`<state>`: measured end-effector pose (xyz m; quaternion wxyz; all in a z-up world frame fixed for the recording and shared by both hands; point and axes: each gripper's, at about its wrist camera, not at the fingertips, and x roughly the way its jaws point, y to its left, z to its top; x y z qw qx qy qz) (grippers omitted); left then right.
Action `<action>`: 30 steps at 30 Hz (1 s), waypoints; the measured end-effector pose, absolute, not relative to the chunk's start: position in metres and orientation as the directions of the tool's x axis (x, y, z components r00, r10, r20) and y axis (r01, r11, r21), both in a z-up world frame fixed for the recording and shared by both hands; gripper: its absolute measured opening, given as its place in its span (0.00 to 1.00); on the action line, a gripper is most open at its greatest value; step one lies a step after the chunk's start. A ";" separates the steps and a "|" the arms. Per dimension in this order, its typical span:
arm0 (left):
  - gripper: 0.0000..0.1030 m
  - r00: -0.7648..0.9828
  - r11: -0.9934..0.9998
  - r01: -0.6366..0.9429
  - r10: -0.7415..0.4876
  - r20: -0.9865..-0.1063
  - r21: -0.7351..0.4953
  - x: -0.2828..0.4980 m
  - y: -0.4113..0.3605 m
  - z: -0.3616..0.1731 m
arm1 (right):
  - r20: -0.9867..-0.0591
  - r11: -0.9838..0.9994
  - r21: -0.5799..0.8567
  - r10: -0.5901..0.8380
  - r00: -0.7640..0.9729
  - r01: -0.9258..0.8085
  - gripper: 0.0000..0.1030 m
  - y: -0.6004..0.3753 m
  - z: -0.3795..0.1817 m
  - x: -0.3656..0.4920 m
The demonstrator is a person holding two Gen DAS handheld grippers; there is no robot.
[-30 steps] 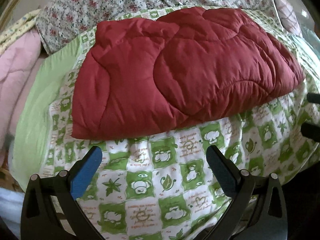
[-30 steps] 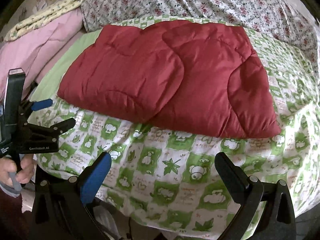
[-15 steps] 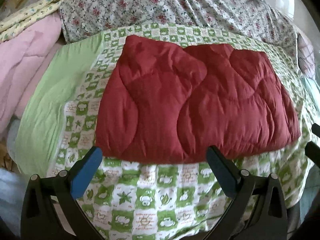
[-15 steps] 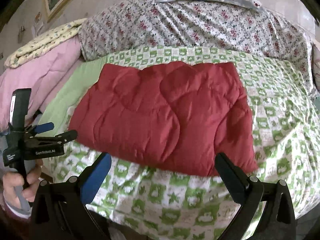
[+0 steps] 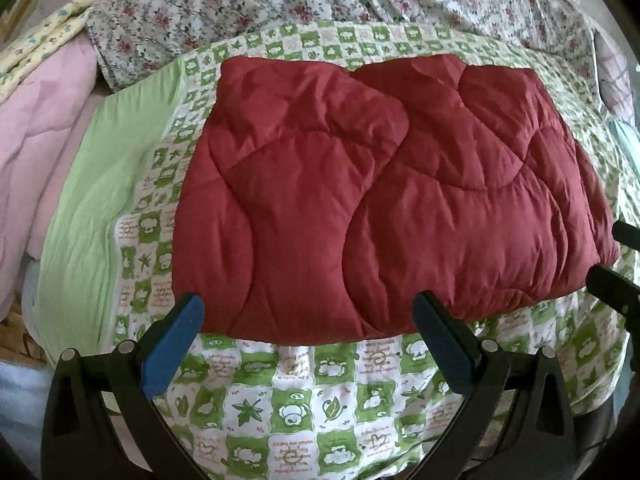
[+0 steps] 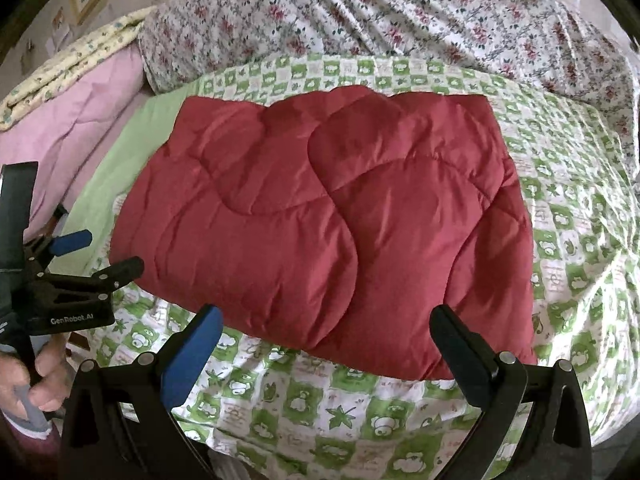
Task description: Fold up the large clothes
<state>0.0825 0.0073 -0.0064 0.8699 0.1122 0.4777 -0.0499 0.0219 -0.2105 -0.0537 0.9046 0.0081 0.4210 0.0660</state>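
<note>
Both grippers, the left gripper (image 5: pixel 308 344) and right gripper (image 6: pixel 326 344), hang wide and empty; each should pinch all layers at the red quilted garment's (image 5: pixel 384 200) near edge, evenly spaced.

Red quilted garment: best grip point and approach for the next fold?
Take the red quilted garment at its two near corners: left gripper on the near-left corner, right gripper on the near-right. Come in low from the near edge, one finger sliding under. That edge lies flat and exposed on the green checked bedspread, and the padding looks too thick to pinch from above. Both grippers are open and empty.
</note>
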 end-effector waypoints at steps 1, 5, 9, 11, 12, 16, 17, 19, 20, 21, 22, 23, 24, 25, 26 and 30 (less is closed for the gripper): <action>1.00 0.535 0.969 0.199 0.020 -0.844 0.149 0.085 0.007 -0.007 | -0.765 0.991 0.067 0.127 0.631 -0.118 1.00 -0.210 -0.053 0.024; 1.00 0.524 0.967 0.212 0.011 -0.852 0.143 0.092 0.009 -0.007 | -0.782 0.990 0.041 0.114 0.613 -0.132 1.00 -0.210 -0.051 0.032; 1.00 0.518 0.964 0.231 -0.008 -0.855 0.131 0.098 0.009 -0.005 | -0.799 0.987 0.031 0.120 0.589 -0.158 1.00 -0.209 -0.048 0.040; 1.00 0.518 0.962 0.239 -0.009 -0.856 0.135 0.098 0.008 -0.005 | -0.806 0.985 0.025 0.121 0.579 -0.171 1.00 -0.209 -0.048 0.043; 1.00 0.519 0.960 0.244 -0.008 -0.855 0.139 0.099 0.008 -0.005 | -0.811 0.984 0.020 0.120 0.572 -0.178 1.00 -0.209 -0.048 0.045; 1.00 0.517 0.956 0.255 -0.008 -0.856 0.146 0.104 0.007 -0.004 | -0.825 0.981 0.009 0.117 0.552 -0.194 1.00 -0.208 -0.050 0.050; 1.00 0.515 0.956 0.258 -0.011 -0.857 0.143 0.105 0.007 -0.004 | -0.827 0.981 0.008 0.116 0.549 -0.195 1.00 -0.207 -0.050 0.050; 1.00 0.514 0.956 0.257 -0.012 -0.857 0.141 0.106 0.007 -0.004 | -0.829 0.981 0.010 0.117 0.547 -0.195 1.00 -0.208 -0.050 0.052; 1.00 0.515 0.956 0.257 -0.013 -0.857 0.139 0.107 0.007 -0.004 | -0.829 0.981 0.014 0.119 0.546 -0.194 1.00 -0.207 -0.050 0.053; 1.00 0.515 0.957 0.255 -0.015 -0.857 0.136 0.108 0.007 -0.004 | -0.829 0.981 0.017 0.122 0.546 -0.193 1.00 -0.207 -0.049 0.053; 1.00 0.515 0.959 0.251 -0.018 -0.857 0.131 0.108 0.007 -0.004 | -0.826 0.982 0.023 0.125 0.550 -0.189 1.00 -0.207 -0.049 0.054; 1.00 0.516 0.960 0.248 -0.020 -0.856 0.127 0.109 0.006 -0.004 | -0.824 0.982 0.027 0.127 0.553 -0.185 1.00 -0.208 -0.049 0.055; 1.00 0.517 0.963 0.243 -0.024 -0.856 0.120 0.109 0.006 -0.003 | -0.819 0.983 0.030 0.127 0.559 -0.179 1.00 -0.208 -0.048 0.055; 1.00 0.520 0.965 0.237 -0.025 -0.854 0.116 0.109 0.006 -0.003 | -0.812 0.986 0.031 0.122 0.571 -0.166 1.00 -0.209 -0.047 0.057; 1.00 0.523 0.967 0.230 -0.025 -0.852 0.113 0.110 0.007 -0.003 | -0.803 0.989 0.034 0.114 0.585 -0.145 1.00 -0.211 -0.045 0.058; 1.00 0.536 0.977 0.190 -0.020 -0.844 0.097 0.110 0.007 -0.001 | -0.776 0.992 0.084 0.125 0.618 -0.095 1.00 -0.217 -0.043 0.061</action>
